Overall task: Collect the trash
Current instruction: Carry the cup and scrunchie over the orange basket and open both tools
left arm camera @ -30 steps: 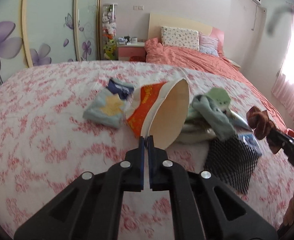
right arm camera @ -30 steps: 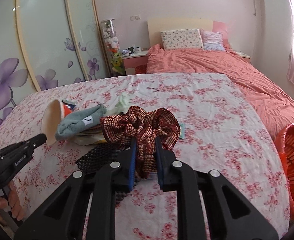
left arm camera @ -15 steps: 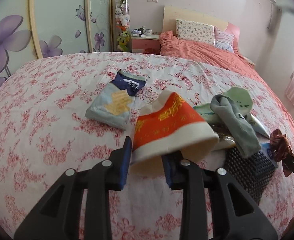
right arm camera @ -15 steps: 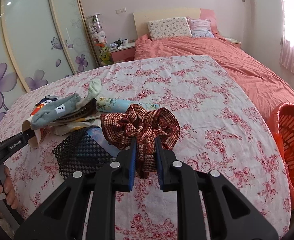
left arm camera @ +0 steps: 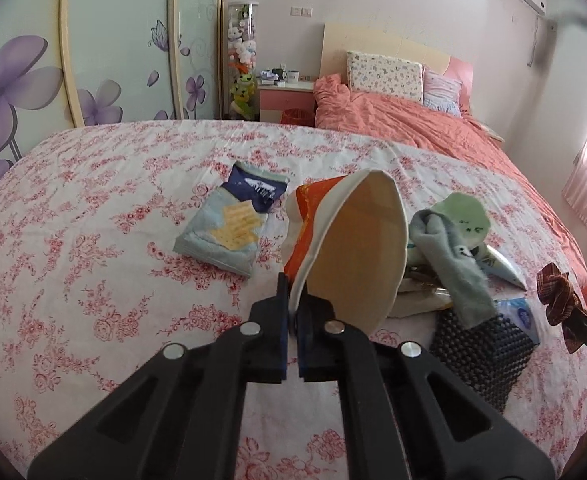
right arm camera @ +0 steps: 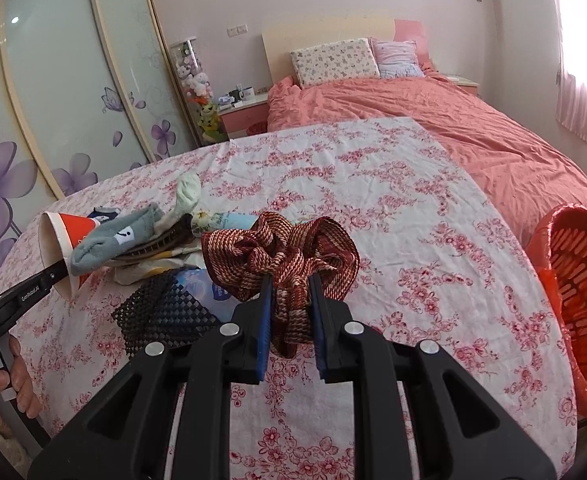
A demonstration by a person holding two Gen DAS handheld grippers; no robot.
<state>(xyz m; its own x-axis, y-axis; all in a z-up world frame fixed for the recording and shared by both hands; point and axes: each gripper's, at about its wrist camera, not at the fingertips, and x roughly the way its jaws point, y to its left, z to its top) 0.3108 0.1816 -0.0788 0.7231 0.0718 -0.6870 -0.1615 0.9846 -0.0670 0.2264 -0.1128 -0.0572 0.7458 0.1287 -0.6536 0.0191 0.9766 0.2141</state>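
Trash lies heaped on a flower-print bedspread (left arm camera: 93, 208). In the left wrist view the left gripper (left arm camera: 291, 312) is clamped on the rim of a paper cup (left arm camera: 357, 248), which is lifted and tipped so its pale inside faces the camera; its orange printed side is mostly hidden. Beyond it, toward the middle of the bed, a blue snack wrapper (left arm camera: 233, 224) lies flat. Just right of the cup, a grey sock (left arm camera: 457, 268) drapes over a green sock (left arm camera: 463, 216), covering papers that cannot be made out. A black mesh mat (left arm camera: 477, 356) lies near the bed's near edge, partly under the sock. At the right edge of this view, a red scrunchie (left arm camera: 557, 300) shows, the tool holding it cut off.

In the right wrist view the right gripper (right arm camera: 289, 300) is closed on the scrunchie (right arm camera: 281, 256), whose folds hide part of a blue tissue pack (right arm camera: 205, 288). The mesh mat (right arm camera: 161, 312) is half hidden behind the gripper. An orange basket (right arm camera: 577, 280) stands off the bed's right edge, cut off by the frame. A hand (right arm camera: 1, 384) grips the other tool at lower left.
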